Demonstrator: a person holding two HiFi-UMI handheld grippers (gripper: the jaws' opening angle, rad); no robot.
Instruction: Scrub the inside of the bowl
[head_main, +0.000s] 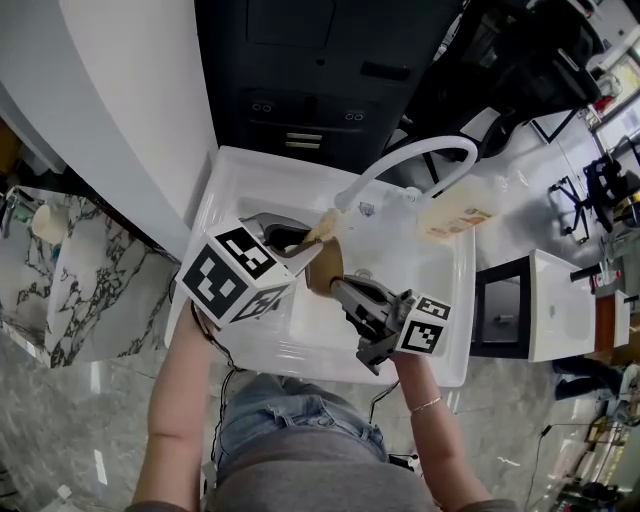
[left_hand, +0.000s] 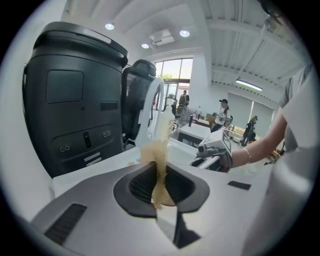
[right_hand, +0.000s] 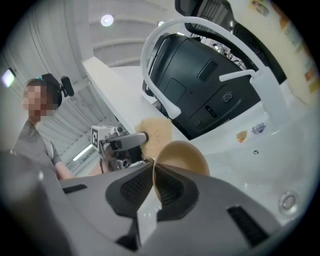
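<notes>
Here, over the white sink (head_main: 230, 168), the right gripper (right_hand: 153, 187) has its fingers clamped on the rim of a tan bowl (right_hand: 184, 154), held tipped on edge above the basin; the left gripper (left_hand: 160, 186) has its fingers closed on a fuzzy tan scrub pad (left_hand: 157, 150) that sticks out past them; in the right gripper view the scrub pad sits at the bowl's far rim, touching or just beside, can't tell which; a white arched faucet (head_main: 420, 152) curves just behind both; a yellowish container (head_main: 455, 215) lies on the sink's right ledge.
</notes>
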